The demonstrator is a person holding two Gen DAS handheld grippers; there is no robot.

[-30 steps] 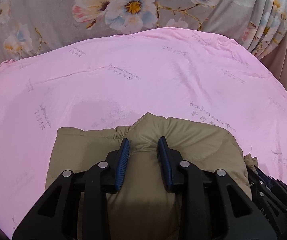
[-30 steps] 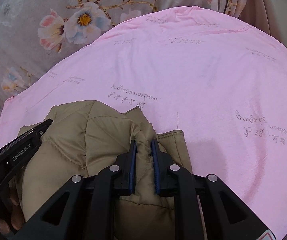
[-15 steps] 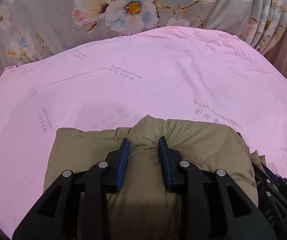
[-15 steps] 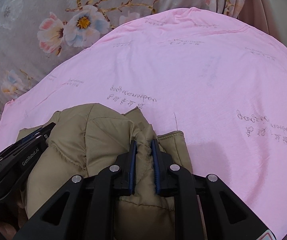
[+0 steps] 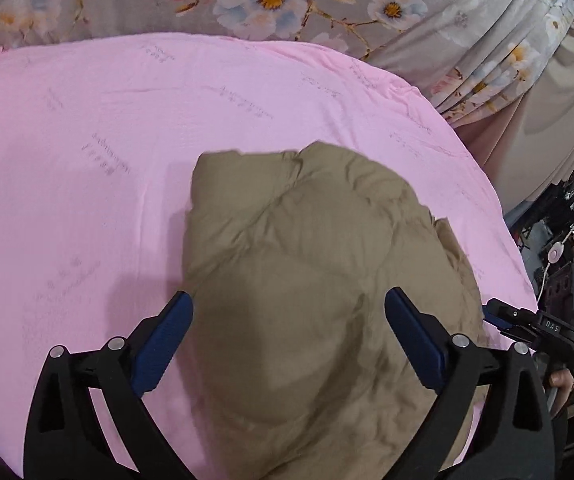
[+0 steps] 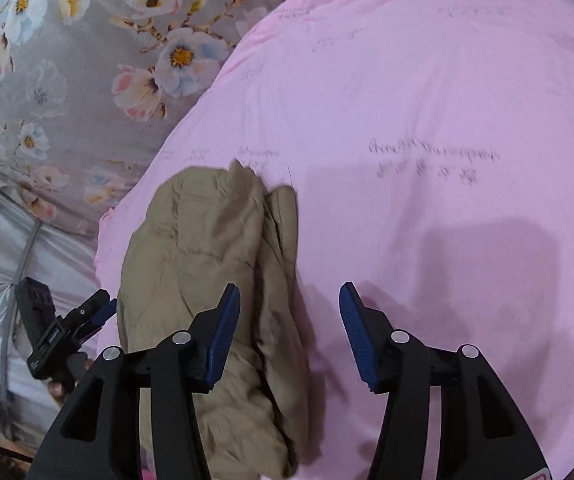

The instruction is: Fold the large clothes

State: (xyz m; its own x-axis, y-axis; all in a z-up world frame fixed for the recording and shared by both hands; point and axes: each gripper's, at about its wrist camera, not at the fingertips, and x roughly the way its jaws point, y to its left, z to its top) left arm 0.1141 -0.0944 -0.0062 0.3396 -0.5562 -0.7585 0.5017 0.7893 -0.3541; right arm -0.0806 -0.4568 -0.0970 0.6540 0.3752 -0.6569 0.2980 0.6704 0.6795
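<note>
Near the front edge of the pink sheet [image 5: 87,120], the folded jacket [image 5: 307,272] has just been released by both opening grippers, left gripper [image 5: 289,326] and right gripper [image 6: 290,320], so the fold seems finished.

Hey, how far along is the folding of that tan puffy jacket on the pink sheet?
Done: the tan quilted jacket lies as a compact folded bundle on the pink sheet. In hand: nothing; the left tongs and right tongs are both opening, their pads clear of the fabric. Left: perhaps only tidying, since a loose edge sticks out along the bundle's side in the right wrist view. Whether more clothes wait cannot be seen.
</note>
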